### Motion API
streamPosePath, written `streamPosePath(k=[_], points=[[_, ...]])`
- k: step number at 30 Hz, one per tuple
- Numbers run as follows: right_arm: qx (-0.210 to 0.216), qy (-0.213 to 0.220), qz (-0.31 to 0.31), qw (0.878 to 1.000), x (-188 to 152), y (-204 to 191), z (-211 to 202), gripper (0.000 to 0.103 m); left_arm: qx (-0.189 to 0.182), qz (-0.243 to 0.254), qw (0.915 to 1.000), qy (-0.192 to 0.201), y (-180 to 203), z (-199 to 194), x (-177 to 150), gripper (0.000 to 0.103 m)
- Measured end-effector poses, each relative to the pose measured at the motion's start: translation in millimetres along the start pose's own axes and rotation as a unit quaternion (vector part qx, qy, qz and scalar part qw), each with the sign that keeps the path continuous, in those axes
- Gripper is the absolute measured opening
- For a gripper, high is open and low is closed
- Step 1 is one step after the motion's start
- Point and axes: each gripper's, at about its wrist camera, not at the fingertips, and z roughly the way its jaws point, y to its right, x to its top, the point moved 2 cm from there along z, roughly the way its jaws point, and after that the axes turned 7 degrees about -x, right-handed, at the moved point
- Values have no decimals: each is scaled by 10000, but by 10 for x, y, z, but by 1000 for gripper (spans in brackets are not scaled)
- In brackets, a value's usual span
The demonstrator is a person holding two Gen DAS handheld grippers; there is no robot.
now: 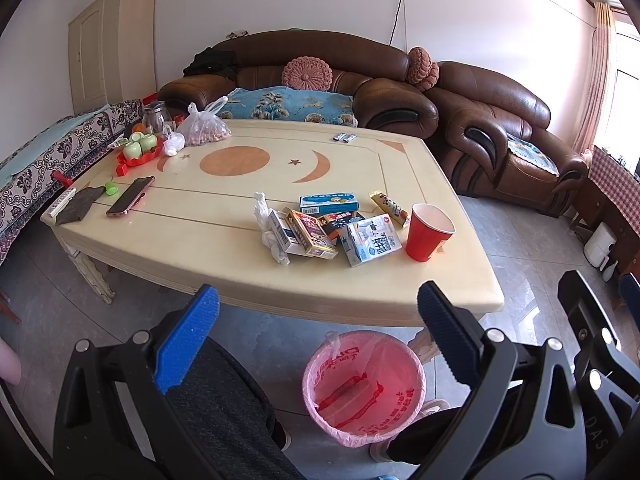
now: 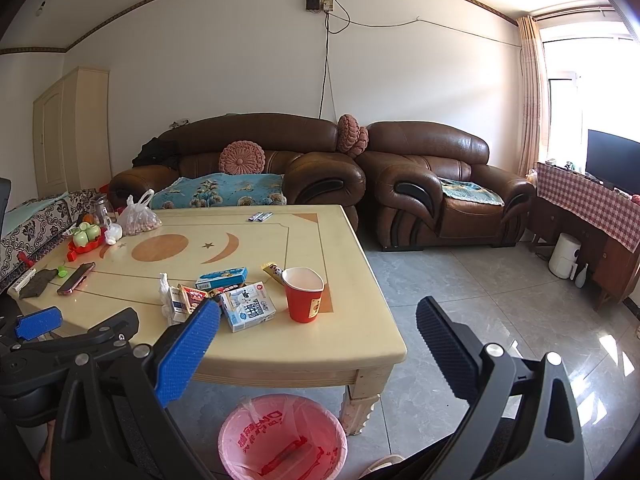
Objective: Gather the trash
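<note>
A pile of trash lies near the front right of the cream table: a red paper cup, a milk carton, small boxes, a blue box, a snack wrapper and crumpled white tissue. The cup and carton also show in the right wrist view. A bin with a pink liner stands on the floor under the table's front edge. My left gripper and right gripper are both open and empty, held before the table.
A phone, grey cloth, red tray with green cups, bag of nuts and two small packets lie on the table. Brown sofas stand behind. Tiled floor lies to the right.
</note>
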Motion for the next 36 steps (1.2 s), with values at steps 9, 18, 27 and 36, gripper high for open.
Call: streamPosePath(k=[9,18,27,36], points=[[-5,3,-3,10000,3,-2,-1,97,1,5,10000,2,1,0,-3,97],[9,16,-8,10000,1,-48,-41,97,3,3,10000,4,2,0,1,97],[9,9,-8,10000,5,-40,-32,97,0,8,10000,-3,0,2,-6,97],[24,-12,-8,10000,-15,-49,-38,97,-4,3,10000,-39,-45,-5,10,97]])
